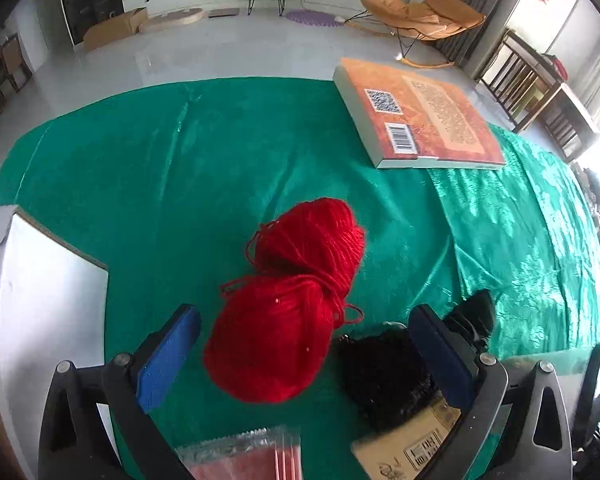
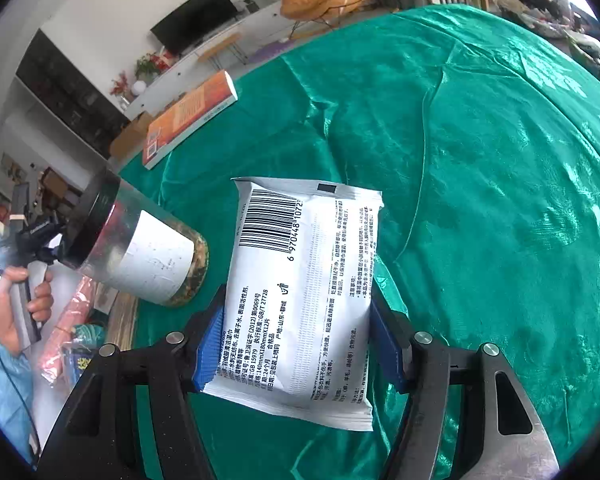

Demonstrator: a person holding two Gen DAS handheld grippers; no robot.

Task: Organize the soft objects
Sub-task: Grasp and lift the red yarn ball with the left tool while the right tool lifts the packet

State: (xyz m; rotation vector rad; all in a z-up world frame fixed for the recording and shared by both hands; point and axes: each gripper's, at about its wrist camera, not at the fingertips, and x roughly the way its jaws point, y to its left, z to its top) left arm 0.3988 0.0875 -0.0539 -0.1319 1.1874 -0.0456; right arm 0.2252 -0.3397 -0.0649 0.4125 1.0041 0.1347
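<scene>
A red yarn skein [image 1: 292, 304] lies on the green cloth [image 1: 160, 168]. My left gripper [image 1: 304, 316] hangs over its near end, open, with the blue pads [image 1: 168, 356] standing clear of the yarn on both sides. A black fuzzy item with a card tag [image 1: 384, 376] lies against the inside of the right finger. In the right wrist view my right gripper [image 2: 298, 320] is shut on a white wipes packet [image 2: 308, 264], printed with a barcode. The pads press on the packet's two long edges, and it sticks out forward over the green cloth [image 2: 480, 160].
An orange book [image 1: 416, 116] lies at the cloth's far edge. A white box [image 1: 40, 320] stands at the left. A pink plastic packet [image 1: 244, 456] lies near the front. A glass jar with a black lid [image 2: 140, 248] stands left of the wipes packet. A person's hand [image 2: 24, 292] grips the other tool's handle.
</scene>
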